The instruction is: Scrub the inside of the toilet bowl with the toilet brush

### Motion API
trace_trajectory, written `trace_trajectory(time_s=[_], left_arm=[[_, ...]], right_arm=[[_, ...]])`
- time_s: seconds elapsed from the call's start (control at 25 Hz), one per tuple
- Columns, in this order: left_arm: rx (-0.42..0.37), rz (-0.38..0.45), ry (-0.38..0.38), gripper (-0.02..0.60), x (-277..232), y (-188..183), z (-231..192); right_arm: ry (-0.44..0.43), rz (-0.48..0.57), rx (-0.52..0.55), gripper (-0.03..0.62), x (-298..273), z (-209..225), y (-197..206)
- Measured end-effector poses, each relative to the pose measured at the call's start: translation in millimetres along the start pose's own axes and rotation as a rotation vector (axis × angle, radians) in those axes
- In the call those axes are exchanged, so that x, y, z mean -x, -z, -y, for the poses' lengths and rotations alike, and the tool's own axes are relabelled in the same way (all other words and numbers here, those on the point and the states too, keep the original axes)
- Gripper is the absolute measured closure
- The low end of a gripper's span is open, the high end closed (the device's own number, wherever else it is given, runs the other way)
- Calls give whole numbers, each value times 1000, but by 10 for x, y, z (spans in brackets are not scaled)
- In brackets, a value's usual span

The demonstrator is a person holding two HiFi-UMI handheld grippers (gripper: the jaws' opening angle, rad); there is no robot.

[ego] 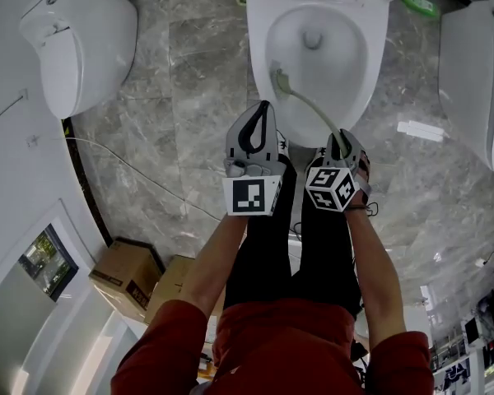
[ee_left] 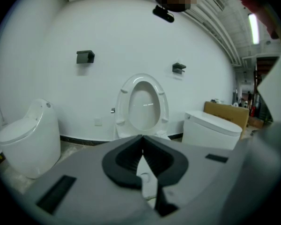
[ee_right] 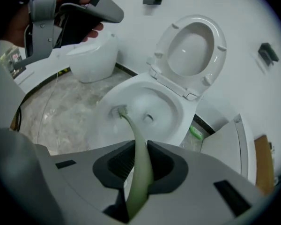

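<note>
the right tongs (ego: 342,143) clamp the pale green toilet brush (ego: 309,105). its long handle runs away from the person and leftward, with the head against the left inner wall of the toilet bowl (ego: 263,48). the bristles are blurred and the handle's near end is hidden. the left tongs (ego: 261,112) are pressed together, empty, above the grey marble floor (ego: 189,72), facing a white wall (ee_left: 131,36).

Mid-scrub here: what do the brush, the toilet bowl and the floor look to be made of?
Toilet brush: pale green, likely plastic; the thin handle curves smoothly and looks matte. Toilet bowl: white, probably glazed ceramic, glossy with soft reflections. Floor: grey veined stone or stone-look tile, polished, with joint lines visible.
</note>
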State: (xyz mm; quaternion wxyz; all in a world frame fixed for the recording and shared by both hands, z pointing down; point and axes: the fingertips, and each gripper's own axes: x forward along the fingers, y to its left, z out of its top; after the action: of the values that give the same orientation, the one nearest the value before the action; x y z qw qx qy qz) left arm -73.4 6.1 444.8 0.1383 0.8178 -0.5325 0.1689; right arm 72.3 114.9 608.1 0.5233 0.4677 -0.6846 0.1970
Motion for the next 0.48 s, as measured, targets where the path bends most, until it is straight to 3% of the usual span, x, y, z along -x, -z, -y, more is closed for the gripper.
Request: trace_trajectory(time_s=[0.24, 0.48], left_arm=[[2, 41, -9, 581, 138, -385, -32], [3, 114, 0, 581, 420, -988, 87]], right_arm=[[-7, 42, -250, 525, 308, 216, -137], [42, 144, -313, 523, 1098, 765, -287]])
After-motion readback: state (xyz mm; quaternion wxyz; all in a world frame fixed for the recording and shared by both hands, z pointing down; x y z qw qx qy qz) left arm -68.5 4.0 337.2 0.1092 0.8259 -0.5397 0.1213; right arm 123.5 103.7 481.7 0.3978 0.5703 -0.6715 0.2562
